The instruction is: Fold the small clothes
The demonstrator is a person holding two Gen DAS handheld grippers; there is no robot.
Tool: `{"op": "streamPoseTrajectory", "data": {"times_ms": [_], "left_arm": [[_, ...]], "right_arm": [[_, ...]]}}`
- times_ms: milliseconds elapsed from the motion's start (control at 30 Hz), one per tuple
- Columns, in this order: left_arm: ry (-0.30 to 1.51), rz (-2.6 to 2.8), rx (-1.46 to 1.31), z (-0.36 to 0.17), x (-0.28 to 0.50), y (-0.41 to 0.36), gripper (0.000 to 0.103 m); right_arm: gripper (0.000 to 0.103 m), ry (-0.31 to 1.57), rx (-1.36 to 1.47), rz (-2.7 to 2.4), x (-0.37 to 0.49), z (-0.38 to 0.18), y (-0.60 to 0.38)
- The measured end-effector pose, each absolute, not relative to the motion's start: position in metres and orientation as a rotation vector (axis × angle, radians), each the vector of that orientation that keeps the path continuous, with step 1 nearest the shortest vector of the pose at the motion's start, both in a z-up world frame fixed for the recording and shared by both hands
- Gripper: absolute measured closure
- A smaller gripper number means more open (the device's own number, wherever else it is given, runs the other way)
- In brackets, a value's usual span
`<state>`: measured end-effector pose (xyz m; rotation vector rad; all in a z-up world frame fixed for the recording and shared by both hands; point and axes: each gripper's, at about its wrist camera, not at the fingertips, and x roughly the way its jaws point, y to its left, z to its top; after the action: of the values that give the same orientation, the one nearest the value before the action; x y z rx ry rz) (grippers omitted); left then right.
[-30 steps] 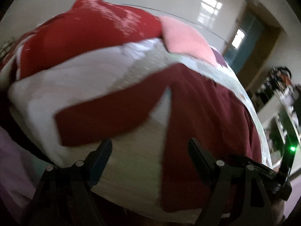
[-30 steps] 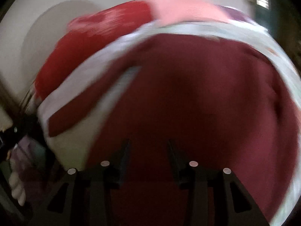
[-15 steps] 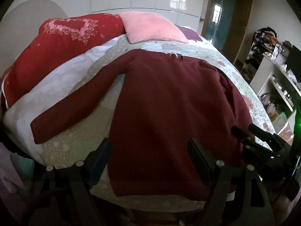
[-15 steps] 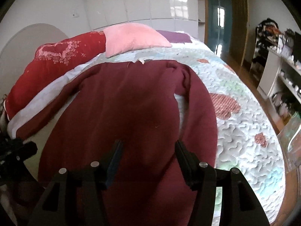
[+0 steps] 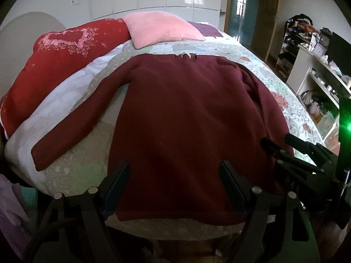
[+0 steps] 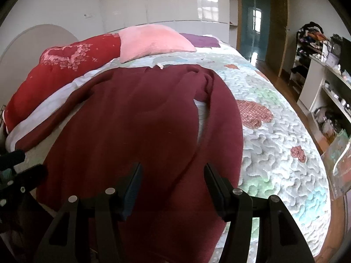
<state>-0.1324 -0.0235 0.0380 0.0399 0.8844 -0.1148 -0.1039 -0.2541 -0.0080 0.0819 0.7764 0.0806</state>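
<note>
A dark red long-sleeved top point(image 5: 186, 114) lies flat on the quilted bed point(image 5: 274, 70), collar at the far end, hem near me. Its left sleeve point(image 5: 72, 122) stretches out to the left; the right sleeve point(image 6: 221, 114) lies folded down along the body. My left gripper point(image 5: 175, 168) is open and empty above the hem. My right gripper point(image 6: 172, 171) is open and empty above the lower right of the top point(image 6: 140, 131). It also shows at the right of the left wrist view point(image 5: 283, 140).
A red embroidered duvet point(image 5: 63, 52) and a pink pillow point(image 5: 162, 26) lie at the head of the bed. White wardrobes stand behind. Shelves with clutter point(image 5: 318, 50) and a doorway point(image 6: 254, 17) are on the right. Wooden floor point(image 6: 283, 81) runs beside the bed.
Both grippers have pulled back and levelled out from close over the top, so the whole garment and the room now show. The right gripper's fingers have opened wider.
</note>
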Motion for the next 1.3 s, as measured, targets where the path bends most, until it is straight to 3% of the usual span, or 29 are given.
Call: {"op": "streamPoseTrajectory", "data": {"times_ms": [1300], "left_arm": [[0.956, -0.115, -0.008, 0.021, -0.126, -0.010, 0.021]], "right_arm": [[0.034, 0.835, 0.074, 0.087, -0.100, -0.020, -0.240]]}}
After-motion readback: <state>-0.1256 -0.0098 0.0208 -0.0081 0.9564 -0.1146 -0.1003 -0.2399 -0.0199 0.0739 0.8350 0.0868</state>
